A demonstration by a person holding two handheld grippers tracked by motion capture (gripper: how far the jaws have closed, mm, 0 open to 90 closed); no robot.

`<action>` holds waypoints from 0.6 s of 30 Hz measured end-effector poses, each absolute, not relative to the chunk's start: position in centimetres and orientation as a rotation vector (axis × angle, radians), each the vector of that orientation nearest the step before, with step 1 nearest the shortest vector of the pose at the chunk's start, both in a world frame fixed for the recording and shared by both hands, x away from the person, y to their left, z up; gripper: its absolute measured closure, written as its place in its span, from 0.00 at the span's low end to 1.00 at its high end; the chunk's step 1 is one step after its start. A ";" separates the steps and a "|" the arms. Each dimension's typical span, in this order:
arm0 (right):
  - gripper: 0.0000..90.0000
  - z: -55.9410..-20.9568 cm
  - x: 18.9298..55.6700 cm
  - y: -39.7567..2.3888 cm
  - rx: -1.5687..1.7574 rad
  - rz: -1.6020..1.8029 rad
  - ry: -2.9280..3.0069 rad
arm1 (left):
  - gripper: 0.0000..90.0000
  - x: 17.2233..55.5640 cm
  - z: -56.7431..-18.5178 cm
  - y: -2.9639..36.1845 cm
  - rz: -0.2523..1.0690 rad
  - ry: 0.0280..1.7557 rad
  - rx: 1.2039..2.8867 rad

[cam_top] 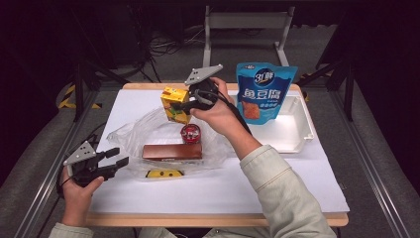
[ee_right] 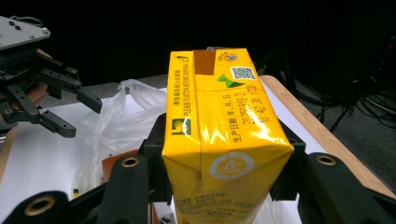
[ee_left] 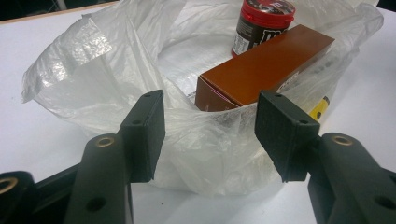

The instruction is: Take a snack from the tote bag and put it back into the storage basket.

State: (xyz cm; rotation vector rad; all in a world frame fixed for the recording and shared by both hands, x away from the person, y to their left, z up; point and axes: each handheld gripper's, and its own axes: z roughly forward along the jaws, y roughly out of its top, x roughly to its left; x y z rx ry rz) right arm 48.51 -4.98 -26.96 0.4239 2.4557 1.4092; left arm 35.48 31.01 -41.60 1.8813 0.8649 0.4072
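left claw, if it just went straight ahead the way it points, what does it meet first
Most likely the clear plastic bag: its crumpled near wall lies right ahead of the open left claw. Behind that film sits the brown box, with the red-lidded jar farther back.

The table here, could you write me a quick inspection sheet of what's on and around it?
Surface: white table top with a wooden edge, on a metal frame.
Job's things: yellow drink carton clamped in the right gripper, above the clear plastic bag; in the bag, a brown box and a red-lidded jar.
Clutter: blue snack pouch standing in a white tray; small yellow item at the bag's near edge.
Grippers: left gripper open, jaws at the bag's rim; right shut on the carton.
Cables: loose cables on the floor beyond the table.
Surroundings: grey floor, dark background, a white stand.
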 end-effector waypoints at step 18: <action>0.59 -25.9 49.0 -10.7 0.518 1.403 2.386 | 0.48 35.5 -41.6 30.9 0.406 0.870 1.882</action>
